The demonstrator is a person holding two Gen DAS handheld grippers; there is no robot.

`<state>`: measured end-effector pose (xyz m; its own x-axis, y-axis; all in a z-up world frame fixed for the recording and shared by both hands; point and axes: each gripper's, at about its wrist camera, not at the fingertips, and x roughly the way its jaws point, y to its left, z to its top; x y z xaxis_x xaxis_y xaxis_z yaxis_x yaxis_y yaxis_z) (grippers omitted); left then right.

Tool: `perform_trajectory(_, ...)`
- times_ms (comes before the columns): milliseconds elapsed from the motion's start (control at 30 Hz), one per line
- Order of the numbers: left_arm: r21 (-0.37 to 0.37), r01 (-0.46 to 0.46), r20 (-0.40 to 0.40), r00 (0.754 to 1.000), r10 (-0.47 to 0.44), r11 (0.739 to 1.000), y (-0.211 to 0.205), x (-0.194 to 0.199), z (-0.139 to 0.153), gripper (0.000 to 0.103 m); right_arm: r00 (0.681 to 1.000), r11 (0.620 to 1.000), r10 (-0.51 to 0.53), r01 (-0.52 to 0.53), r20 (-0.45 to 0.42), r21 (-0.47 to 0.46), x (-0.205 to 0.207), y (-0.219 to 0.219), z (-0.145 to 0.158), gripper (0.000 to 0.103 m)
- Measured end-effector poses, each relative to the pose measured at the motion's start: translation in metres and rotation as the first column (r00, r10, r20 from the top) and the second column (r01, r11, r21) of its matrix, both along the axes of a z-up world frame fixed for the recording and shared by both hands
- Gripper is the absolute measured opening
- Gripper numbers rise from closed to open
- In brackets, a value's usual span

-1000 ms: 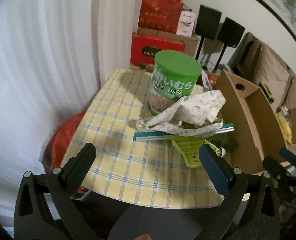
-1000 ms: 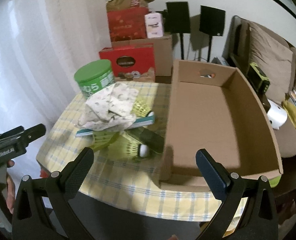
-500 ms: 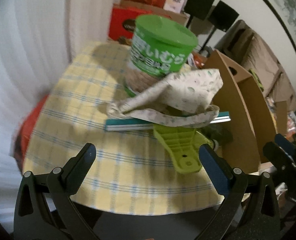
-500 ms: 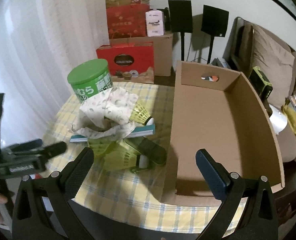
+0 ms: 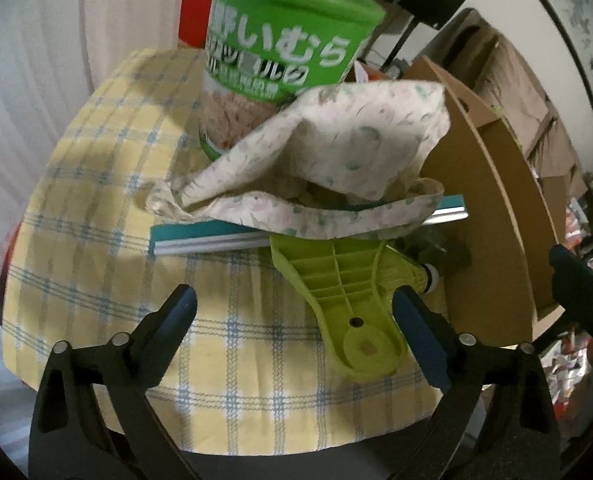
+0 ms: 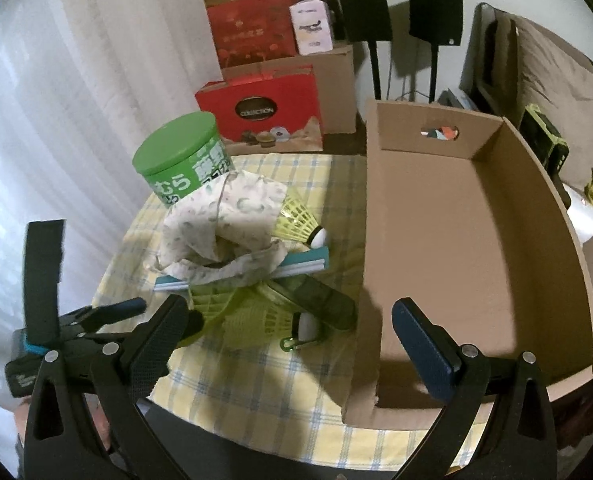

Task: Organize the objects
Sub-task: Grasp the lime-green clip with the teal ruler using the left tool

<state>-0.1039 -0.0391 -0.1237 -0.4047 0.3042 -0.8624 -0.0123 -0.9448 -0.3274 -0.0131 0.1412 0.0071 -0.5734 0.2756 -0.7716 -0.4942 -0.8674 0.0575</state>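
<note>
Pointing down at the table, the left gripper (image 5: 292, 312) has its jaws wide but closing a little, and nothing is pinched yet. The flat end of a lime green plastic handle (image 5: 360, 320) lies between them, closer to the right finger. Bare yellow checked tablecloth (image 5: 108, 208) fills the room on the left side. On the right, the tall wall of the cardboard box (image 5: 484, 216) stands near, so that side is tight.

Past the handle lies a teal book (image 5: 200, 236), and a flowery cloth (image 5: 336, 148) is heaped on top of it. Behind the cloth stands a big green can (image 5: 284, 48).

The right gripper (image 6: 288, 328) hangs over the near edge of the table, tilted down, jaws wide apart and holding nothing. Its right finger is in front of the box's near end. The box (image 6: 476, 220) is open on top. Yellow shuttlecocks (image 6: 296, 220) and a dark green case (image 6: 320, 296) sit in the pile beside the box. The left gripper (image 6: 108, 316) shows low on the left, reaching toward the pile.
</note>
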Motion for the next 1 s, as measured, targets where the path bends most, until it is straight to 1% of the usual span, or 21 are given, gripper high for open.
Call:
perform_trajectory(100, 0.019, -0.035, 0.017, 0.999, 0.034, 0.999, -0.007, 0.0, -0.005, 0.096, 1.0, 1.0, -0.002, 0.002, 0.01, -0.017, 0.002, 0.001, -0.004, 0.102)
perform_trajectory(167, 0.054, -0.078, 0.034, 0.997, 0.076, 0.995, -0.017, 0.002, -0.009, 0.096, 1.0, 0.999, -0.005, 0.005, 0.009, -0.036, 0.003, 0.002, -0.007, 0.102)
perform_trajectory(267, 0.157, -0.146, 0.077, 0.988, 0.135, 0.977, -0.037, 0.006, -0.018, 0.096, 1.0, 0.999, -0.003, 0.003, 0.007, -0.05, 0.004, 0.002, -0.009, 0.102)
perform_trajectory(333, 0.247, -0.165, 0.12, 0.983, 0.139, 0.955, -0.045, 0.007, -0.026, 0.095, 1.0, 0.998, 0.004, -0.003, 0.003, -0.055, 0.004, 0.001, -0.01, 0.102)
perform_trajectory(367, 0.296, -0.172, 0.145, 0.98, 0.134, 0.94, -0.048, 0.007, -0.031, 0.095, 1.0, 0.998, 0.008, -0.008, 0.0, -0.058, 0.004, 0.0, -0.01, 0.101)
perform_trajectory(400, 0.318, -0.179, 0.15, 0.979, 0.138, 0.931, -0.05, 0.008, -0.032, 0.094, 1.0, 0.998, 0.012, -0.012, -0.001, -0.06, 0.002, -0.001, -0.01, 0.101)
perform_trajectory(467, 0.342, -0.183, 0.149, 0.979, 0.139, 0.922, -0.052, 0.009, -0.03, 0.086, 1.0, 0.998, 0.017, -0.016, 0.004, -0.061, 0.001, -0.003, -0.012, 0.099)
perform_trajectory(533, 0.385, -0.185, 0.176, 0.977, 0.125, 0.904, -0.052, 0.009, -0.033, 0.075, 1.0, 0.998, 0.022, -0.022, 0.007, -0.055, 0.0, -0.005, -0.012, 0.097)
perform_trajectory(667, 0.428, -0.175, 0.186, 0.977, 0.102, 0.887, -0.049, 0.013, -0.033, 0.066, 1.0, 0.998, 0.025, -0.025, 0.015, -0.05, -0.001, -0.007, -0.014, 0.094)
perform_trajectory(767, 0.487, -0.17, 0.198, 0.977, 0.081, 0.857, -0.047, 0.012, -0.035, 0.058, 1.0, 0.999, 0.026, -0.025, 0.016, -0.048, -0.002, -0.007, -0.015, 0.094)
perform_trajectory(867, 0.551, -0.165, 0.224, 0.973, 0.046, 0.818, -0.041, 0.01, -0.04, 0.048, 0.999, 0.998, 0.031, -0.03, 0.018, -0.046, -0.003, -0.007, -0.016, 0.094)
perform_trajectory(933, 0.579, -0.162, 0.237, 0.971, 0.026, 0.799, -0.041, 0.009, -0.042, 0.033, 0.999, 0.998, 0.032, -0.031, 0.02, -0.049, -0.003, -0.008, -0.017, 0.094)
perform_trajectory(1000, 0.59, -0.173, 0.245, 0.969, 0.03, 0.789, -0.037, 0.007, -0.041, 0.033, 0.999, 0.998, 0.035, -0.033, 0.023, -0.051, -0.004, -0.009, -0.018, 0.094)
